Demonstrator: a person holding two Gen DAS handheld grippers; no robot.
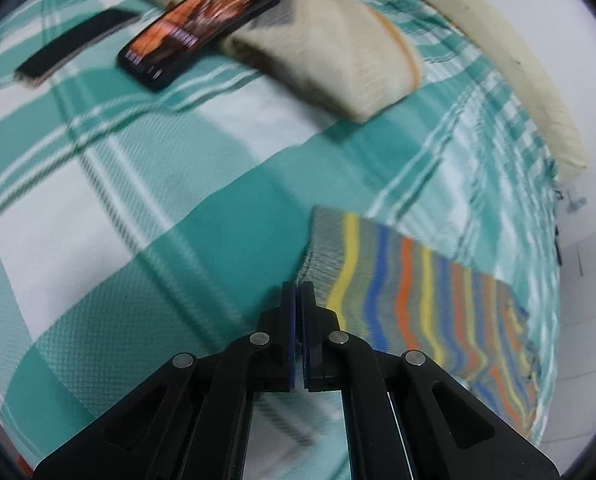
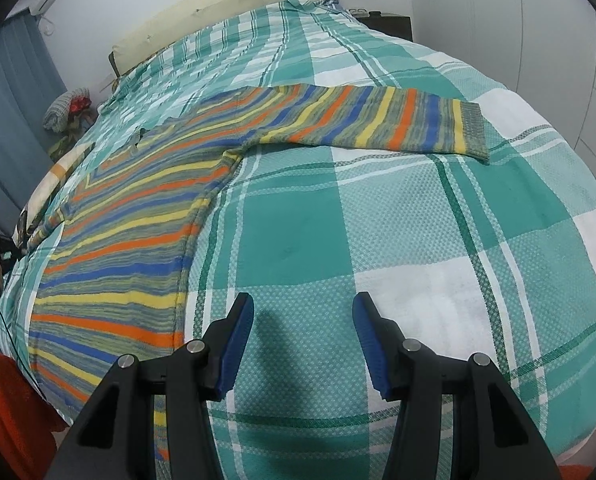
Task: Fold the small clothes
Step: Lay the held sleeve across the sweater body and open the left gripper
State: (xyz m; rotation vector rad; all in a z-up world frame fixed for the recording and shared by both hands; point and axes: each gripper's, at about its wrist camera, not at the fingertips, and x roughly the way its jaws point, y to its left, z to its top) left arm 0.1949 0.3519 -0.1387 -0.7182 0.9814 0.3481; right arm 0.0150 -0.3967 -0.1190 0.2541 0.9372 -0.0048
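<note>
Covering nearly all of both views, one bed [image 2: 398, 240] carries a green-and-white checked cover, with one cream headboard cushion [image 2: 218, 12] along its far end in the right wrist view. One striped sweater [image 2: 138, 216] lies flat on the cover, left of the right gripper. Its body runs lengthwise from the near bed edge toward the headboard, so its long axis follows the bed. One sleeve [image 2: 378, 120] stretches straight out to the right, across the bed, ending in a grey ribbed cuff [image 2: 472, 128] that points at the right-hand side. A second sleeve end [image 1: 398, 280] shows in the left wrist view, lying flat with its ribbed cuff toward the middle of that picture.

One cream folded cloth [image 1: 338, 48] sits further up the cover in the left wrist view. One phone [image 1: 202, 28] with a lit screen leans on it, and one dark flat object [image 1: 74, 44], too blurred to identify, lies just beside the phone.

Two grippers appear. The left gripper [image 1: 298, 292] has its jaws pressed together with nothing visible between them, their tips just at the cuff's edge; whether they touch it I cannot tell. The right gripper [image 2: 302, 312] holds its jaws moderately apart over bare cover, gripping nothing, near the sweater's side edge.
</note>
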